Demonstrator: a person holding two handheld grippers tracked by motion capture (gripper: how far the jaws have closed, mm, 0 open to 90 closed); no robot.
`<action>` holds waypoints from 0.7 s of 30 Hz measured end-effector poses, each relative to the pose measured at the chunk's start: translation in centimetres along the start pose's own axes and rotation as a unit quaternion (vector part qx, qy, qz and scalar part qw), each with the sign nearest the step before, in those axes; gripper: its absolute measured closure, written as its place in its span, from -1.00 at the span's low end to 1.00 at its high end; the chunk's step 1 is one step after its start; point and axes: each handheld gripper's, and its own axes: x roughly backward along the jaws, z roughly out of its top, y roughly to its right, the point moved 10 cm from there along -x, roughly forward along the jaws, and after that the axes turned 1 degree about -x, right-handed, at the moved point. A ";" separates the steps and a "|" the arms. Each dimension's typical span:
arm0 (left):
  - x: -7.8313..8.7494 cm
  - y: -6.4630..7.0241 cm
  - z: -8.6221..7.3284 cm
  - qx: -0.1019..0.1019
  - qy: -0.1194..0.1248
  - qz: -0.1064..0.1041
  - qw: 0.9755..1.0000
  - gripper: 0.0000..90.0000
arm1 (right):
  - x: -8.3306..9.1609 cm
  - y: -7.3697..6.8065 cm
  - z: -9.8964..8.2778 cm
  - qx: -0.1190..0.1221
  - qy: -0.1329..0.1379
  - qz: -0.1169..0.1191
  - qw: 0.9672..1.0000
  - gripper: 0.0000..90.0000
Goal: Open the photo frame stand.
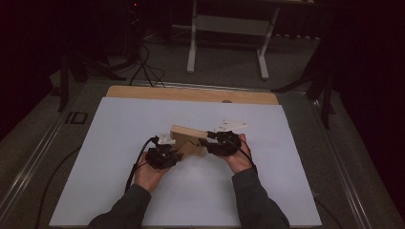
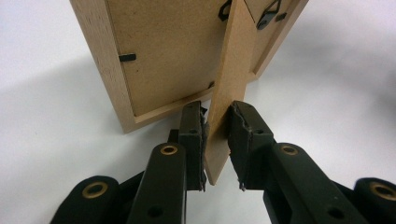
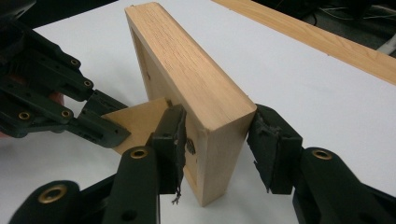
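So the light wooden picture frame (image 1: 188, 139) stands upright near the middle of the white sheet (image 1: 119, 143). The right gripper (image 3: 215, 140) clamps the frame's thick end edge, both pads pressed on it. The left gripper (image 2: 216, 140) straddles the frame's brown fibreboard easel stand (image 2: 229, 84) behind it: the left pad touches, but I can't tell if it's really pinching.

The counter (image 1: 191, 94) is a pale wooden top, and a large white sheet (image 1: 119, 157) covers nearly all of it. Bare wood shows as a strip along the far edge; in the right gripper view that strip (image 3: 327, 37) runs across the upper right. On the sheet, near its middle, a wooden frame (image 1: 188, 140) stands upright on its lower edge, its brown back (image 2: 163, 56) facing the near side. A thin brown stand (image 2: 229, 84) juts from that back toward the near left. Around the frame the sheet is plain white.
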 end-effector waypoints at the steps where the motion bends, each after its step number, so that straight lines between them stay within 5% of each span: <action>1: -0.1 -0.1 0.1 -0.001 0.001 0.003 1.000 0.66 | -0.1 0.2 0.0 0.000 -0.001 -0.004 1.000 0.26; 14: -1.1 -0.8 0.6 -0.005 0.020 0.018 1.000 0.65 | -0.7 0.9 0.5 0.004 -0.007 -0.020 1.000 0.24; 21: -1.2 -0.8 0.5 -0.025 0.023 0.019 0.999 0.64 | -0.7 0.8 0.5 0.006 -0.011 -0.019 1.000 0.23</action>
